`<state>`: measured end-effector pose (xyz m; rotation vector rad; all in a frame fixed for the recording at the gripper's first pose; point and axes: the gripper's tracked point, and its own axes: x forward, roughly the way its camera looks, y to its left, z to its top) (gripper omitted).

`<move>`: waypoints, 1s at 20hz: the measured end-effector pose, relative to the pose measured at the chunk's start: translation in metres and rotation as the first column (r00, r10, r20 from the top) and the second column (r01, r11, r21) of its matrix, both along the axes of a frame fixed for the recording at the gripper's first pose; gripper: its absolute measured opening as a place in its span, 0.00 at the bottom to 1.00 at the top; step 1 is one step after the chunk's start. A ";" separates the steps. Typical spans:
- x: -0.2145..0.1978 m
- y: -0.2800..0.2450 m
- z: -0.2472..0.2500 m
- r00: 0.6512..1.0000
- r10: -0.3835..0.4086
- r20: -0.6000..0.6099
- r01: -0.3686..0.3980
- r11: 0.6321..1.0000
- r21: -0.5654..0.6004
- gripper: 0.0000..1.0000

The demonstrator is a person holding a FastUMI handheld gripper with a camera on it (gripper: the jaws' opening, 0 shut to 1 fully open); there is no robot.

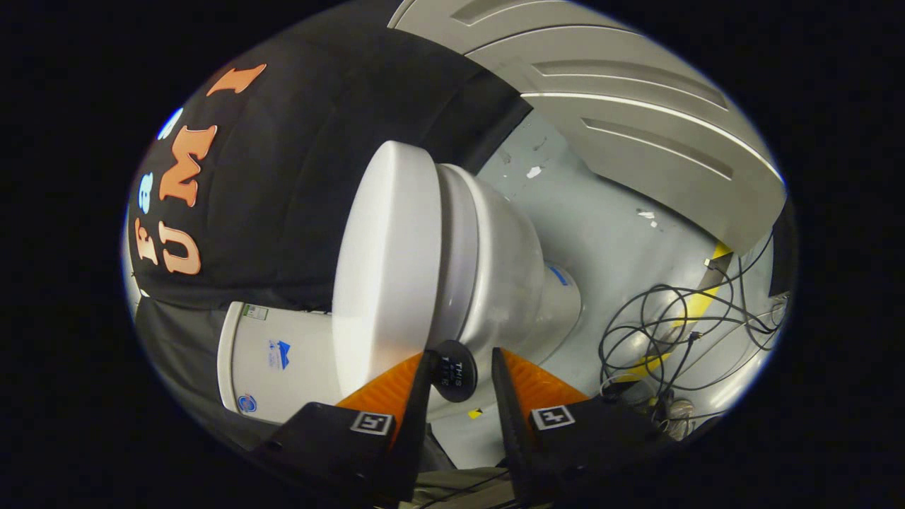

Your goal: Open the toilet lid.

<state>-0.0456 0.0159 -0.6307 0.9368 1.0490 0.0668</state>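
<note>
Claw (459, 364) fingers stand partly open and empty, rolled sideways so the gap lines up with the closed toilet lid's (385, 272) edge at twelve o'clock, apparently for prising it up.

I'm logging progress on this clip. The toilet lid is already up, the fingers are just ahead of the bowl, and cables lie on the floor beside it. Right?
Not quite. In the gripper view the lid is down, closed on the bowl, not up. The rest stands: the hand-held gripper, fingers apart, is just short of the bowl, and cables lie on the floor beside it.
</note>
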 end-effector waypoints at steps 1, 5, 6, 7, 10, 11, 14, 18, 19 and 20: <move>0.001 -0.001 0.001 1.000 0.005 0.005 -0.005 1.000 -0.005 0.50; -0.001 0.001 0.007 1.000 -0.001 0.006 0.001 0.998 0.056 0.39; 0.002 0.000 0.006 1.000 -0.009 -0.006 0.010 0.997 0.074 0.35; 0.002 0.001 0.004 1.000 -0.024 -0.010 0.025 0.995 0.093 0.33; 0.012 0.005 0.006 0.998 -0.056 0.021 0.052 0.987 0.152 0.20; 0.005 0.001 0.015 0.999 -0.051 0.017 0.048 0.985 0.163 0.11; 0.007 0.000 0.013 0.997 -0.076 0.024 0.070 0.978 0.196 0.08; 0.008 -0.001 0.016 0.995 -0.063 0.073 0.052 0.989 0.135 0.08; 0.011 -0.003 0.027 0.993 -0.070 0.091 0.058 0.989 0.134 0.08; 0.015 -0.001 0.039 0.991 -0.075 0.112 0.060 0.989 0.133 0.08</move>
